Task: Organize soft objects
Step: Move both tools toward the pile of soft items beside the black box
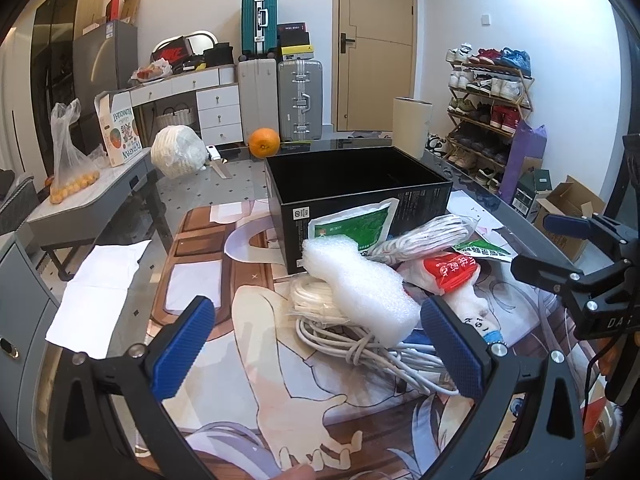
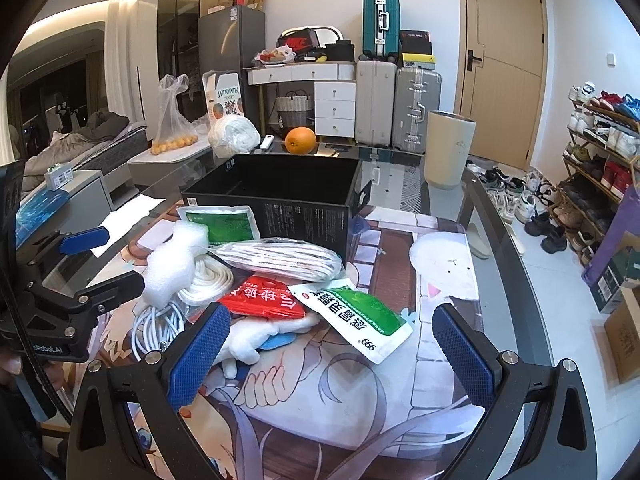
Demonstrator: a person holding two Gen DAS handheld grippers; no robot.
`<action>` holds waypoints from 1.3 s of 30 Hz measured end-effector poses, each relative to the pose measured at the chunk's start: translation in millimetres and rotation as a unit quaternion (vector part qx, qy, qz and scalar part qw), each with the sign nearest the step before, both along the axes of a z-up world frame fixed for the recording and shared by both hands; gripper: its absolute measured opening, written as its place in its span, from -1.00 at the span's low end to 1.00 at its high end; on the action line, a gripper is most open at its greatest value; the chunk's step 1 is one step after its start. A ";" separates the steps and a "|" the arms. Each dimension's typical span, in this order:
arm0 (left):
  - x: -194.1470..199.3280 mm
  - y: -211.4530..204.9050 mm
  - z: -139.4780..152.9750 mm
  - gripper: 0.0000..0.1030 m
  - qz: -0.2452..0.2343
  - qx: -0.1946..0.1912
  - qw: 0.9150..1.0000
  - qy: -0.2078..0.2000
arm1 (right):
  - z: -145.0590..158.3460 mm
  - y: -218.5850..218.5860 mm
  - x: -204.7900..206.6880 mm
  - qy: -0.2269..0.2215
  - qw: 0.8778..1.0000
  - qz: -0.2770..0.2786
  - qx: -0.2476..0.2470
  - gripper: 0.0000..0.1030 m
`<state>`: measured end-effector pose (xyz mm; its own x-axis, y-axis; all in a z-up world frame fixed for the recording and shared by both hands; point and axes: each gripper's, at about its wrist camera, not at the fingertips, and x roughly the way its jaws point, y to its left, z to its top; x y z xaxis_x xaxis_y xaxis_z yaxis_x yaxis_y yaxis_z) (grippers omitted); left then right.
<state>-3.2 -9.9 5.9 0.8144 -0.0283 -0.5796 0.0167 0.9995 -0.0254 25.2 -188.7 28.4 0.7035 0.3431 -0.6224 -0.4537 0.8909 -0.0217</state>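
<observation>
An open black box (image 1: 352,184) (image 2: 280,192) stands on the table behind a pile of soft things. The pile holds a white foam sheet (image 1: 356,284) (image 2: 172,260), coiled white cables (image 1: 360,344) (image 2: 160,328), a bagged rope bundle (image 1: 424,236) (image 2: 280,260), a red pouch (image 1: 452,272) (image 2: 264,300), green-and-white sachets (image 1: 356,228) (image 2: 360,316) and a white plush toy (image 2: 256,340). My left gripper (image 1: 320,344) is open, just in front of the foam and cables. My right gripper (image 2: 332,356) is open, above the plush and a sachet. Both are empty.
An orange (image 1: 264,142) (image 2: 300,140), a white bundle (image 1: 180,150) and a beige cylinder (image 2: 450,148) stand at the table's far side. White paper (image 1: 100,288) lies at the left. An anime mat (image 2: 400,380) covers the table. Shoe rack (image 2: 600,140) at right.
</observation>
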 end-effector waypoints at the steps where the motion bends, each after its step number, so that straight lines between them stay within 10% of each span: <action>1: 0.3 0.1 0.3 1.00 -0.001 -0.001 1.000 0.001 | -0.8 -0.1 0.2 0.002 1.000 -0.003 -0.003 0.99; 39: 16.2 19.4 -0.1 1.00 -0.004 -0.010 1.000 0.002 | -22.0 40.1 12.1 0.084 0.996 -0.002 -0.018 0.99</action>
